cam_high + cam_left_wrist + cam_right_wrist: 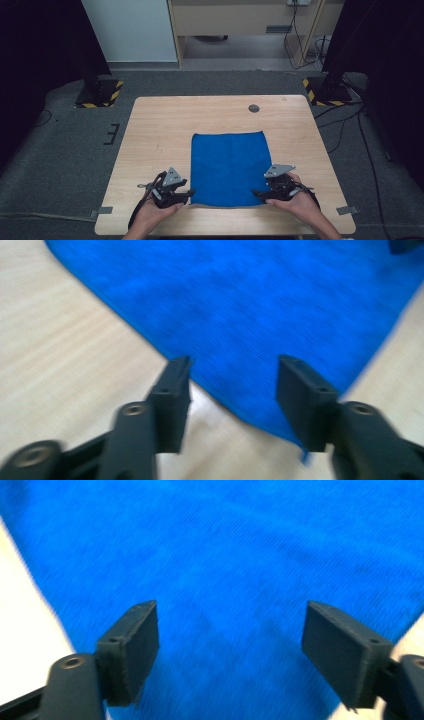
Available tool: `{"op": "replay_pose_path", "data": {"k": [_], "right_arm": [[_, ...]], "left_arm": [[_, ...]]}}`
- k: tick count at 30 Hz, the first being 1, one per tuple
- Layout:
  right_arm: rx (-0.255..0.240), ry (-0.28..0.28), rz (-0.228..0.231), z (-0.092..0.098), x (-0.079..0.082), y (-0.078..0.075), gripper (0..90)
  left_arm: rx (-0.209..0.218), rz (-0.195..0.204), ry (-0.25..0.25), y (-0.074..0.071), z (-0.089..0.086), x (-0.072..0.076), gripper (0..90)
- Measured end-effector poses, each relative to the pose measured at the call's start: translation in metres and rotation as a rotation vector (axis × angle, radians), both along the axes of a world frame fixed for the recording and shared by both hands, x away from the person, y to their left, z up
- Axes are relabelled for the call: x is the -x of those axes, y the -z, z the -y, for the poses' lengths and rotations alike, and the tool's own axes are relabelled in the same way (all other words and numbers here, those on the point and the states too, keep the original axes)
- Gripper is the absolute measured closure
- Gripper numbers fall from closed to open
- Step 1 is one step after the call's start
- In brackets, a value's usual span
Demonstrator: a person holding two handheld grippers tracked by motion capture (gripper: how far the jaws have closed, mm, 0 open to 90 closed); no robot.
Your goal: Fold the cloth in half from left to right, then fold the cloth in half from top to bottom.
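On the pale wooden table (pixel 150 130), a flat blue cloth (pixel 227 167); grey carpet (pixel 65 150) around.

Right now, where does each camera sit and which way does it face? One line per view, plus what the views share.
High view: fixed above the person's side, looking forward and down on the table; both forearms enter from the bottom, left gripper and right gripper at the near corners of the blue cloth.
Left gripper view: rides the left gripper, looking along its parted jaws at a cloth corner.
Right gripper view: rides the right gripper, jaws wide apart, facing cloth.
Shared: all three show the blue cloth and light wooden table.
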State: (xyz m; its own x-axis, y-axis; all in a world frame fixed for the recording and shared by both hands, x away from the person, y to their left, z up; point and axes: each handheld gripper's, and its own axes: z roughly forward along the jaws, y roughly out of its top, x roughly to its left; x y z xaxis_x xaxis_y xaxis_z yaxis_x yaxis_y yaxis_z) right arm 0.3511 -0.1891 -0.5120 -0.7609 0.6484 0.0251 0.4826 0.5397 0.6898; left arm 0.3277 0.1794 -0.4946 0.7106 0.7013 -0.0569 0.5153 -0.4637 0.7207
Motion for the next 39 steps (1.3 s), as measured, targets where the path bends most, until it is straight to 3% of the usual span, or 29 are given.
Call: {"op": "replay_pose_path", "data": {"k": [2,3,4,5,6,8,9,10,11,12,16,17,21,26,33,39], "right_arm": [[-0.011,0.015,-0.001,-0.004,-0.005,-0.001,17.9],[-0.021,0.027,0.012,-0.01,-0.009,-0.002,15.8],[-0.021,0.027,0.012,-0.01,-0.009,-0.002,15.8],[-0.032,0.025,0.015,-0.017,-0.013,-0.003,14.4],[-0.032,0.025,0.015,-0.017,-0.013,-0.003,14.4],[-0.039,0.014,0.009,-0.024,-0.016,-0.004,12.2],[-0.041,0.005,0.013,-0.033,-0.018,-0.005,12.6],[-0.041,0.005,0.013,-0.033,-0.018,-0.005,12.6],[-0.056,0.003,0.01,-0.042,-0.02,-0.006,14.9],[-0.056,0.003,0.01,-0.042,-0.02,-0.006,14.9],[-0.061,-0.03,0.011,-0.064,-0.019,-0.007,17.6],[-0.054,-0.049,0.015,-0.075,-0.017,-0.007,19.5],[-0.055,-0.089,0.009,-0.095,-0.012,-0.007,21.4],[-0.064,-0.115,0.01,-0.114,-0.004,-0.007,25.4],[-0.075,-0.186,0.018,-0.16,0.023,-0.004,30.5],[-0.069,-0.197,0.028,-0.181,0.034,0.006,32.9]], "left_arm": [[-0.011,0.007,-0.015,-0.001,0.002,-0.011,36.7],[-0.01,0.006,-0.031,-0.001,0.004,-0.023,31.1],[-0.01,0.006,-0.031,-0.001,0.004,-0.023,28.0],[-0.01,-0.005,-0.039,-0.001,0.006,-0.036,25.7],[-0.01,-0.005,-0.039,-0.001,0.006,-0.036,23.4],[-0.018,-0.01,-0.059,-0.001,0.009,-0.05,20.5],[-0.022,-0.014,-0.066,-0.001,0.011,-0.064,16.5],[-0.022,-0.014,-0.066,-0.001,0.011,-0.064,14.0],[-0.003,-0.019,-0.082,-0.002,0.013,-0.077,13.4],[-0.003,-0.019,-0.082,-0.002,0.013,-0.077,12.8],[0.025,-0.015,-0.107,-0.005,0.016,-0.101,11.2],[0.05,-0.023,-0.123,-0.005,0.016,-0.111,10.9],[0.077,-0.024,-0.145,-0.005,0.014,-0.126,10.8],[0.046,-0.022,-0.148,-0.005,0.016,-0.137,11.3],[0.016,-0.018,-0.154,-0.001,0.02,-0.163,13.5],[0.046,-0.043,-0.19,0.01,0.012,-0.187,16.0]]}}
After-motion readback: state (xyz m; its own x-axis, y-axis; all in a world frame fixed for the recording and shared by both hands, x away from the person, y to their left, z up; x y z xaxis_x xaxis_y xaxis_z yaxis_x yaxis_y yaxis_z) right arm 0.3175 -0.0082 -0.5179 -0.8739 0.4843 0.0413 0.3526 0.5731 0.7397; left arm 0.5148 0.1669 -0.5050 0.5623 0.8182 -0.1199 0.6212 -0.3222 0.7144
